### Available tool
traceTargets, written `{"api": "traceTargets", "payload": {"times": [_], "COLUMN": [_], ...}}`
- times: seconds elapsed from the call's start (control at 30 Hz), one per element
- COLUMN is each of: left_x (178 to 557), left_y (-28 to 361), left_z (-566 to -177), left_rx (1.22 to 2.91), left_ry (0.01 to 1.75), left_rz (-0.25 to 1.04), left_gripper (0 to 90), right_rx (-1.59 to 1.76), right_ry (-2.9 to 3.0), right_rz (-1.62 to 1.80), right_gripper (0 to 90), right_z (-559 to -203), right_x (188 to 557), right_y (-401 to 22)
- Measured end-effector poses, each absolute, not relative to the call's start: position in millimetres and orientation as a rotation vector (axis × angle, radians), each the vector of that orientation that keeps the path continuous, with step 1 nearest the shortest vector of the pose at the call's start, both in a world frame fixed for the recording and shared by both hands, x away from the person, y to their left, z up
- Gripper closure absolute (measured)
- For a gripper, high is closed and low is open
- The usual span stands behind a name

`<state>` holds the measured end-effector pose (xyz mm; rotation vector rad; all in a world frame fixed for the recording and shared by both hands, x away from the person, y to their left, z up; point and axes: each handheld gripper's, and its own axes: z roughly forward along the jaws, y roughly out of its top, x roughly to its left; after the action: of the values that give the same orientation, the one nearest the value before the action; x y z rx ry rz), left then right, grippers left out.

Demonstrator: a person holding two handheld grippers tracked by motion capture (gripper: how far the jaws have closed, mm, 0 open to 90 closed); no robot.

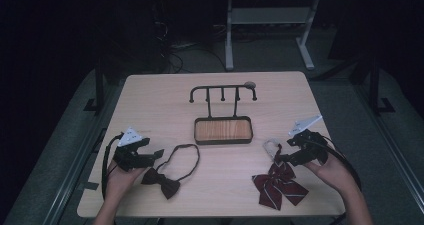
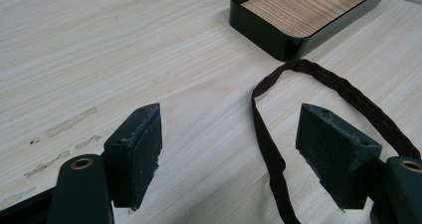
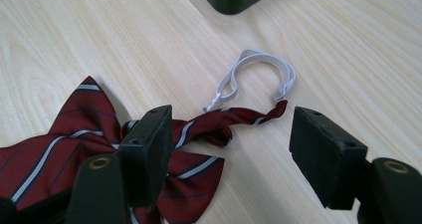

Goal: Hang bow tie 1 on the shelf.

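Left tongs (image 1: 159, 154) spread, empty, low at lower left of the high view, just left of dark brown bow tie (image 1: 162, 181), strap loop curving between the jaws. Right tongs (image 1: 281, 157) spread, nothing pinched, at lower right over striped maroon bow tie (image 1: 276, 186) flat on tabletop (image 1: 150, 92). White elastic loop (image 3: 259, 74) attached. Black hook stand with wooden tray (image 1: 223, 130) at centre.
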<state>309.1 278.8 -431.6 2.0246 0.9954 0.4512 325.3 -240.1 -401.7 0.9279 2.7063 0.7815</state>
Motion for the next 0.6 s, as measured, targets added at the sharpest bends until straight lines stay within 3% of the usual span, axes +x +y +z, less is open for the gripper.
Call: {"api": "traceTargets", "payload": {"times": [0.6], "left_x": [309], "left_y": [279], "left_z": [-432], "left_rx": [2.028], "left_ry": [0.994], "left_rz": [0.449], "left_gripper": [26.6], "right_rx": [0.953], "right_ry": [2.78], "right_rz": [0.708], "right_gripper": [43.7], "right_z": [-408], "right_x": [359], "right_y": [-227]}}
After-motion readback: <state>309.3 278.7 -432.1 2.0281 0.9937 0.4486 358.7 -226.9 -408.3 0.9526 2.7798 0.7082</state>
